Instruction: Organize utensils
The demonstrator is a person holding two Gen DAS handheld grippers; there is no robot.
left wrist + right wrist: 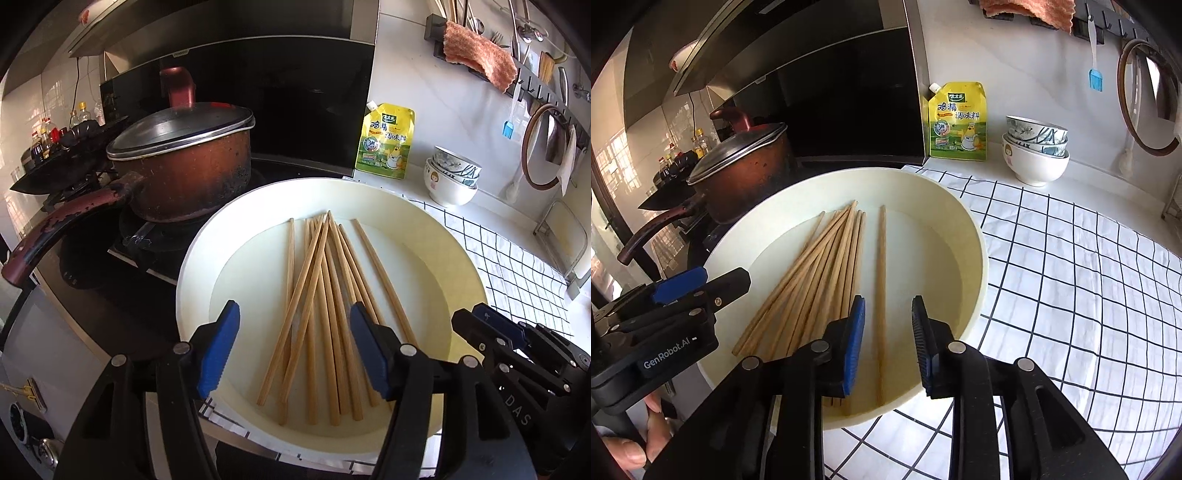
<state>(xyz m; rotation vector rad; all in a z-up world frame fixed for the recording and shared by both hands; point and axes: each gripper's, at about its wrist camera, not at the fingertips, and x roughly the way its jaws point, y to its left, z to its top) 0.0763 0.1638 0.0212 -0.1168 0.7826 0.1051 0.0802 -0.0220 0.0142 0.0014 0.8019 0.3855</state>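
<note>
the wooden chopsticks (325,314) lie fanned in the cream basin (192,258) on the checked cloth (1071,277), gathered for sorting. left gripper (293,350) fingers stand wide, right gripper (888,343) fingers narrower; neither holds anything.

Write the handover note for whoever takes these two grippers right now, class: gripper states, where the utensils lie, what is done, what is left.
Left gripper: open, empty, over the chopsticks.
Right gripper: open, empty, jaws either side of the lone chopstick, not pressing it.
All chopsticks lie in the cream basin on the checked cloth.
Done: none lifted out.
Left: gather and put them away, perhaps in the wall rack.
</note>
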